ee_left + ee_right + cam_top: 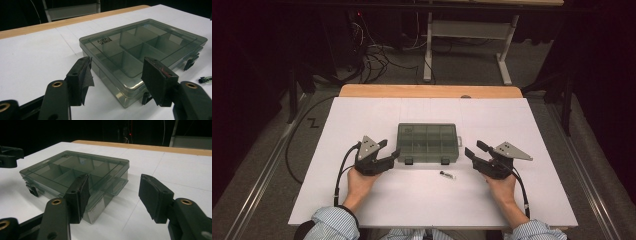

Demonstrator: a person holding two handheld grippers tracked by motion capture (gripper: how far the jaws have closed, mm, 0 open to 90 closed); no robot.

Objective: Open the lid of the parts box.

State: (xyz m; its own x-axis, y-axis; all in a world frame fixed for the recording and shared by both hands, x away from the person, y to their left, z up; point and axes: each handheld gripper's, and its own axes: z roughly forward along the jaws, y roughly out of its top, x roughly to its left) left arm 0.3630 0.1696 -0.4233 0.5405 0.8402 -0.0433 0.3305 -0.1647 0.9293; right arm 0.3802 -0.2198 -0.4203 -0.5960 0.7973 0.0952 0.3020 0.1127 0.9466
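A smoky clear compartment box [427, 142] lies lid-down and closed in the middle of the white table [362, 200], its two dark latches facing the person. Its compartments look empty. My left gripper [390, 149] is open just off the box's front left corner, not touching it. In the left gripper view the box [142, 47] sits right ahead of that open gripper [117, 72]. My right gripper [473, 149] is open beside the box's right end. In the right gripper view the box [72, 170] lies ahead and to the left of its spread jaws [113, 188].
A small dark bit with a clear end [447, 174] lies on the table in front of the box, also at the right edge of the left gripper view [205, 79]. The left gripper [8, 156] shows far left. A wooden strip [427, 91] edges the far side.
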